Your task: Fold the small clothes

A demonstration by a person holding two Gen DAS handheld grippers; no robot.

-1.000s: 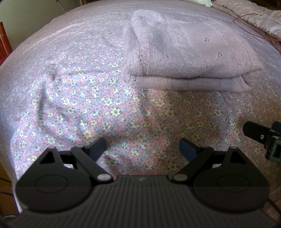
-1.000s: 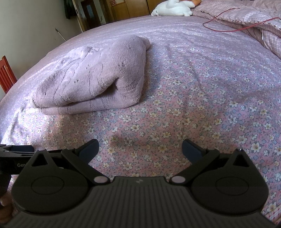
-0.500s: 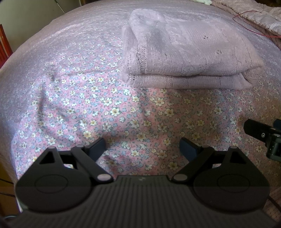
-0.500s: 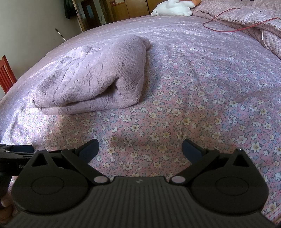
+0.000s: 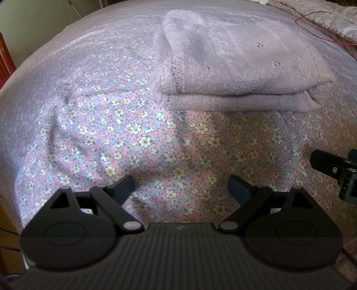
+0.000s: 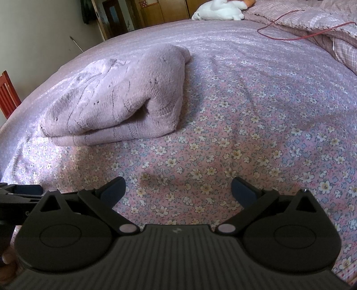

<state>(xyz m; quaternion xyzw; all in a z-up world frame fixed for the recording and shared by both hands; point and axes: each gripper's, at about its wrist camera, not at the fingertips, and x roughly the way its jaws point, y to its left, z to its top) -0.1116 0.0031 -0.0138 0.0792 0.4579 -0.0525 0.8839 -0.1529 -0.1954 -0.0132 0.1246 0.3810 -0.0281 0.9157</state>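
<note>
Left gripper [image 5: 181, 189] sits at the bottom of its view with both fingers spread wide and nothing between them, just hovering over the floral bedsheet [image 5: 156, 147]. The folded lilac knit sweater [image 5: 241, 67] lies in the upper right of that frame, well apart from the fingertips. At the right edge you can see a bit of the right gripper [image 5: 334, 171] poking in. In the right wrist view, the right gripper [image 6: 178, 190] is spread open and empty too; the sweater [image 6: 120, 98] is in the upper left, a red cable [image 6: 296, 31] top right, and a white stuffed toy [image 6: 218, 11] along the top.
</note>
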